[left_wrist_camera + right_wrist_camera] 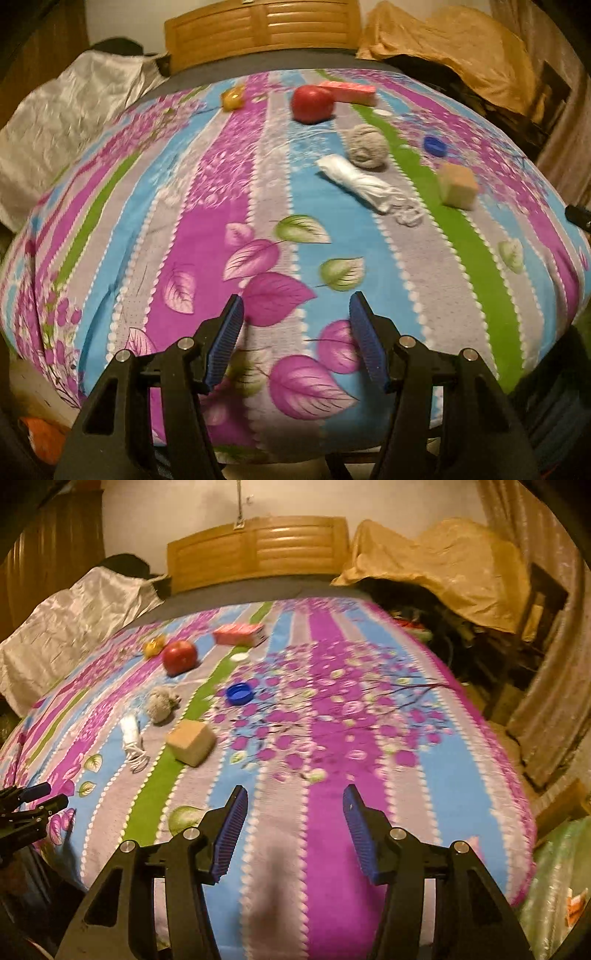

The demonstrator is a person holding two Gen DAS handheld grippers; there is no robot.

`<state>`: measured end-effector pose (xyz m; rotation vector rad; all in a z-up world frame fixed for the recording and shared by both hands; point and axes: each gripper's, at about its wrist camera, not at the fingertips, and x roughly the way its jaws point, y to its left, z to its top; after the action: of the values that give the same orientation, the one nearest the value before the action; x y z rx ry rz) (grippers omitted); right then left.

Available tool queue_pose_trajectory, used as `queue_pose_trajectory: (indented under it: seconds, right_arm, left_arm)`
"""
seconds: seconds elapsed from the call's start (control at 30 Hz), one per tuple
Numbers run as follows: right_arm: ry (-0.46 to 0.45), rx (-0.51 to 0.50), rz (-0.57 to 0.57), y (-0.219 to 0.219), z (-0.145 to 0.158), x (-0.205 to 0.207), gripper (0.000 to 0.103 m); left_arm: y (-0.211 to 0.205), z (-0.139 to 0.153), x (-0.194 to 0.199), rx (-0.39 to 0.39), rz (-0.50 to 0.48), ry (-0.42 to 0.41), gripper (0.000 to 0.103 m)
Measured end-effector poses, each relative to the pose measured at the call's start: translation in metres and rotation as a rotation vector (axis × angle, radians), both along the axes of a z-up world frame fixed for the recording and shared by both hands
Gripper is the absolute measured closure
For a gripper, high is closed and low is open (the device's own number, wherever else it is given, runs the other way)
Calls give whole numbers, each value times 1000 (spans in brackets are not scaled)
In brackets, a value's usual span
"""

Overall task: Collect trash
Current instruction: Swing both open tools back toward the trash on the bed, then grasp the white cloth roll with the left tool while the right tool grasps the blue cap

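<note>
both tools are seen hovering over the near end of a bed (184, 229) covered in a striped floral sheet, and nothing is held: the left tool (295, 306) has its blue pads standing apart with only fabric between them, and the right tool (291, 801) is likewise parted and empty. the things to be sorted lie well ahead, toward the far half of the bed. a twisted white plastic wrapper (364, 181) lies nearest, with a grey crumpled ball (367, 146) just beside its far end, a tan cube (458, 186) to the right, and a blue bottle cap (435, 144) beyond that. further off a red apple (312, 103), a pink box (349, 92), a small yellow item (232, 98) and a white cap (382, 112) are seen. no bin or bag for the trash is visible, so its place cannot be told. the step in hand is judged to be the reach toward a first piece. it would be done well if the obvious rubbish is chosen first, the wrapper or the crumpled ball, and the apple left alone. the wrapper is best approached across its narrow width, with the pads lowered close to the sheet. care should be taken that the soft sheet is not pinched along with it. the flat caps are likely to be harder to lift.
</note>
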<state>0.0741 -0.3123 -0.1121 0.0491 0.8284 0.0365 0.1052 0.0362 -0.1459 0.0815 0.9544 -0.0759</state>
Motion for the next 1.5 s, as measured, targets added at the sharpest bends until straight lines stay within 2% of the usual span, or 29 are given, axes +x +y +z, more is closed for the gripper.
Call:
queue_pose_trajectory:
  seconds: [0.27,0.4,0.53,0.63,0.87,1.13,1.2,1.23,1.3,1.33,1.4,1.5]
  right_arm:
    - [-9,42,95,17,8,75,48]
    - [18,42,177,30,9,122,48]
    - [65,36,235,41,0,164,48]
    - [96,35,274,48,-10,188,48]
    - [123,38,329,58,-28,212,48]
    - [151,-50,364,73,-52,230,48]
    - [159,-60,364,75,-59,233,53]
    - [164,-63,367,77,-63,233,62]
    - [141,-77,369,78,-67,230,62]
    - [135,-76,366,78,-68,230,62]
    - [124,-49,361,75,-64,226,63]
    - [82,-24,358,70,-47,214,63]
  left_arm:
    - [-1,10,31,-73,8,-26,46]
    - [-6,20,58,-226,45,15,46]
    - [-19,25,80,-310,78,28,46]
    - [-27,18,94,-349,115,73,46]
    - [-41,-1,111,-353,159,138,46]
    - [-48,-15,124,-360,164,157,49]
    - [-51,-21,128,-347,163,164,49]
    - [-51,-25,129,-348,165,169,57]
    - [-50,-35,131,-342,166,175,67]
    - [-49,-35,130,-339,163,163,77]
    - [-42,-34,127,-353,152,157,78]
    - [-32,-27,122,-331,168,140,78]
